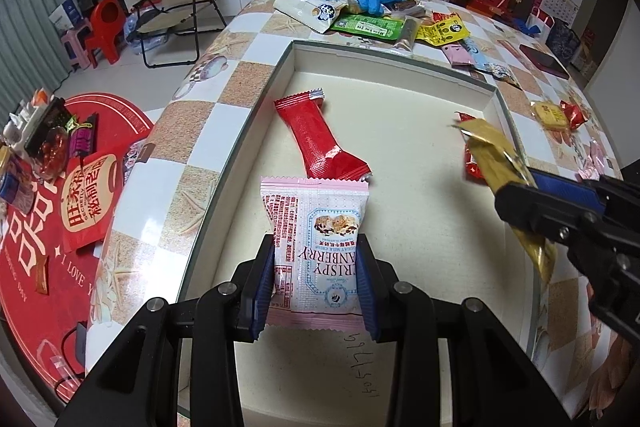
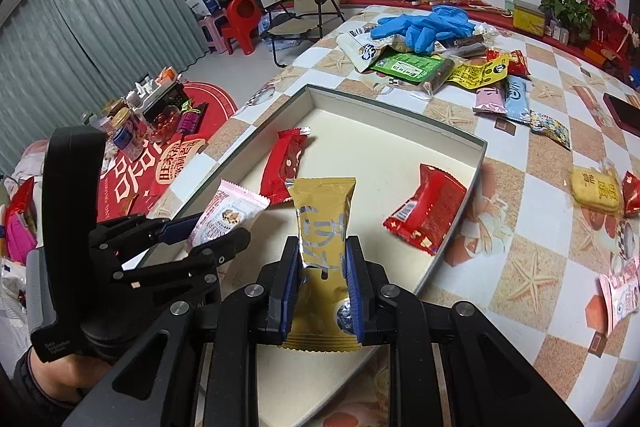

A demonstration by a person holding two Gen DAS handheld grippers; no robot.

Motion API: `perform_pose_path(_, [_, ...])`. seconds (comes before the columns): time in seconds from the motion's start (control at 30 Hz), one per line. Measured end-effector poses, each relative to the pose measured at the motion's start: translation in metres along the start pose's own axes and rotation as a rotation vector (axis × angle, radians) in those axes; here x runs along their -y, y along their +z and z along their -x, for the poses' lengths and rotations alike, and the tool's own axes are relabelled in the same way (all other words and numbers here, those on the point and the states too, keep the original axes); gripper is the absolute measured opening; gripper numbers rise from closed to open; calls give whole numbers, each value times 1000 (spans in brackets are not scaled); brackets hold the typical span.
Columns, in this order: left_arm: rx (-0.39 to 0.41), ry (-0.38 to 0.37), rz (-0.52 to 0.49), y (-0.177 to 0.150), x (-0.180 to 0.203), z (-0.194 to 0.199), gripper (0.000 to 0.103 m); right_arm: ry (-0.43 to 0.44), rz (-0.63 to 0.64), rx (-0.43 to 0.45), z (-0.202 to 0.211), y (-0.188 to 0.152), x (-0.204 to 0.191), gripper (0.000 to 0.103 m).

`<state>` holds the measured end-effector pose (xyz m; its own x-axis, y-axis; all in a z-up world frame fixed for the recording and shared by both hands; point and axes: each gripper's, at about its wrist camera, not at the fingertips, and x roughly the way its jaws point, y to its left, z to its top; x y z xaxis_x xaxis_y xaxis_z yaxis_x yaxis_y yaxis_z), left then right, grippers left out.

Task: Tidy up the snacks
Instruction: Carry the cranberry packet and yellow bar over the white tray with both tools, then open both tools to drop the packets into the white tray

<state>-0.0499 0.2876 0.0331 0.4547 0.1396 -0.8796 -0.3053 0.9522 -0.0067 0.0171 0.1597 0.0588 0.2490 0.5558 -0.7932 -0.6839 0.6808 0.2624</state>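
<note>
left wrist view: my left claw grips the pink cranberry crisp packet, long axis running straight ahead, over the near end of the shallow box; the red wrapper lies just beyond.

right wrist view: my right claw clamps the gold packet upright, box floor ahead, red chocolate bar ahead-right.

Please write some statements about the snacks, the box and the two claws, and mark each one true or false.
1. The left claw holds a pink packet. True.
2. The right claw is empty. False: it grips a gold packet.
3. The box has two red packets inside. True.
4. The blue gloves lie in the box. False: they lie on the snack pile beyond it.
</note>
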Motion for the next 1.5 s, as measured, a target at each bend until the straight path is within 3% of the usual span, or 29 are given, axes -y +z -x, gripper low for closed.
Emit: perform_pose_path(1.5, [-20,15,-42,-5,2,-11,40,-46,46,-72,-34,17,-12,23])
